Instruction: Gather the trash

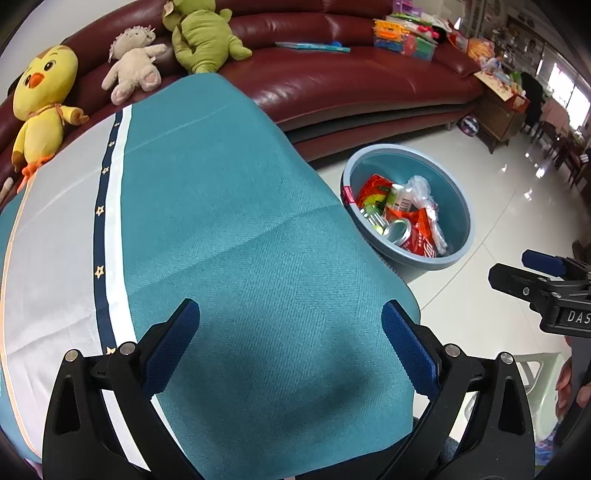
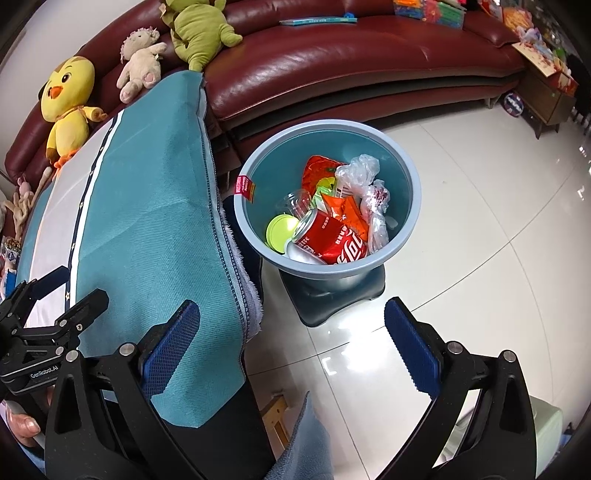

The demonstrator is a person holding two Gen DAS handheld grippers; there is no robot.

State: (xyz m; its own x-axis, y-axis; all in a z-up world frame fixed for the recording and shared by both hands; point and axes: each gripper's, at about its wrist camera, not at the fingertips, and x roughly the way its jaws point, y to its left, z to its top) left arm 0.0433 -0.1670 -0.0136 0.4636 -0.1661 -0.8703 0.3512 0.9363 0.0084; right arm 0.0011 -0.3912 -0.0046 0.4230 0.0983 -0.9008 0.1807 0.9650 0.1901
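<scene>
Both grippers: jaws spread wide, nothing between the blue pads.
Left gripper (image 1: 290,343): hovers over the teal cloth (image 1: 229,221) that covers the surface; its pads frame bare cloth only.
Right gripper (image 2: 291,343): sits at the cloth's fringed edge, left pad over the cloth, right pad over the floor (image 2: 480,229).
Other views: the right gripper shows at the right edge of the left view, the left gripper at the lower left of the right view, with a person's fingers (image 2: 26,424) on its handle.
Bin (image 2: 412,177): blue, round, on the floor just beside the surface, ahead of the right gripper, resting on a dark base (image 2: 332,299).
Trash: all of it lies inside the bin: a red can (image 2: 332,243) on its side at the near wall, a yellow-green lid (image 2: 279,229) to its left, an orange wrapper (image 2: 347,214), clear plastic bags (image 2: 364,173) toward the far right side.
Cloth: no trash visible on it; a white band with a navy star stripe (image 1: 101,229) runs along its left part.
Sofa (image 1: 332,74): dark red leather, behind the surface and the bin.
Toys: yellow chick (image 1: 40,96), beige plush (image 1: 135,62) and green plush (image 1: 203,33) on the sofa's left part.
</scene>
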